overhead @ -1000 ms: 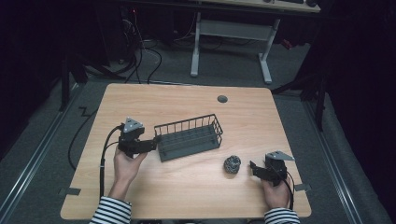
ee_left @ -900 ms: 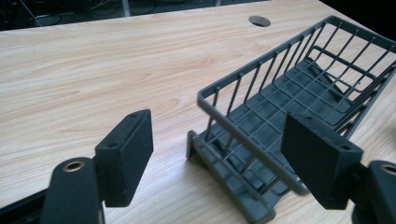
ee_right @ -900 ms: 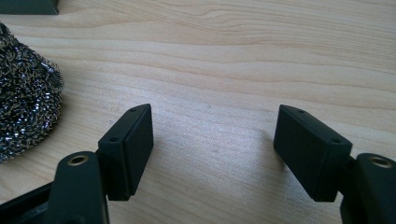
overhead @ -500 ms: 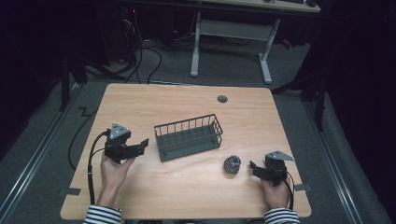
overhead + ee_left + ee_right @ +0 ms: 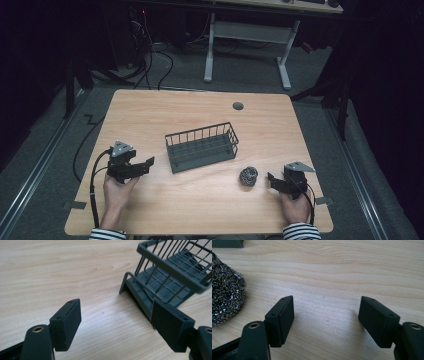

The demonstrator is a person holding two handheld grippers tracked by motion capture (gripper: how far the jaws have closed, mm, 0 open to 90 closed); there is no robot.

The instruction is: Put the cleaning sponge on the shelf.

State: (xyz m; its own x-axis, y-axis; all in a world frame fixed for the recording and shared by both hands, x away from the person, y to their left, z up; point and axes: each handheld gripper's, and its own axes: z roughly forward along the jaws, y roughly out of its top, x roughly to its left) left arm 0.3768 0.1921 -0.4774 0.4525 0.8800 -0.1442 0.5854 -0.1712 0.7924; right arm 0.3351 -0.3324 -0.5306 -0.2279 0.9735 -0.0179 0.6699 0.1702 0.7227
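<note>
The wooden table (image 5: 200, 110) has broad bare stretches along its far half and across the near middle, and its near edge runs just under the person's wrists. The left gripper (image 5: 145, 164) sits near the table's left near corner, a short way in from the left edge, with its cable looping off over that side; the right gripper (image 5: 271, 179) rests close to the near right corner, not far from the right edge. A small dark round cap (image 5: 238, 106) lies near the far edge, well apart from everything else. The wire basket (image 5: 201, 146) stands upright near the middle of the table, its long side slanting slightly; its near left corner lies just beside the left gripper's tip without touching it, and in the left gripper view the basket (image 5: 172, 277) stands ahead and to the right of the parted jaws, which hold nothing. The steel scouring pad (image 5: 248, 175) lies just beside the right gripper's tip, between it and the basket; in the right gripper view the pad (image 5: 224, 290) lies left of the released, empty jaws.
</note>
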